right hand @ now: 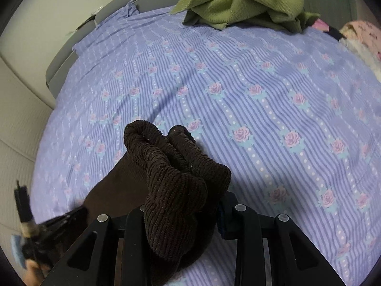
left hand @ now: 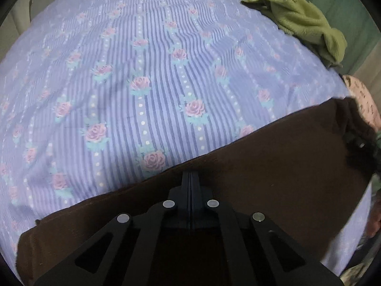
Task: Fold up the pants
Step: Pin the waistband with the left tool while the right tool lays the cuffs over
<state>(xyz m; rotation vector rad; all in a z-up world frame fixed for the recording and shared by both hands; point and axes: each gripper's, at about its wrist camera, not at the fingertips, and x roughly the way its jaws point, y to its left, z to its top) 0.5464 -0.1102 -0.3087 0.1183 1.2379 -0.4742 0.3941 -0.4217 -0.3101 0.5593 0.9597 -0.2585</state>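
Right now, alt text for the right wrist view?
The right gripper is shut on a bunched fold of the brown pants, lifted over a purple floral bedsheet. A green garment lies crumpled at the far edge, and the left gripper shows blurred at lower left.

1 brown pants (right hand: 176, 186), 1 green garment (right hand: 243, 2), 1 bedsheet (right hand: 238, 83).

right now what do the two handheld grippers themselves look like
Both are matte black. The left gripper has two slim flat fingers on angular linkage bars with elongated cut-outs, pinned by four round silver rivets. The right gripper has the same black slotted bars and silver rivets, plus a dark blue pad on one finger. No cables, markings or sleeves show.
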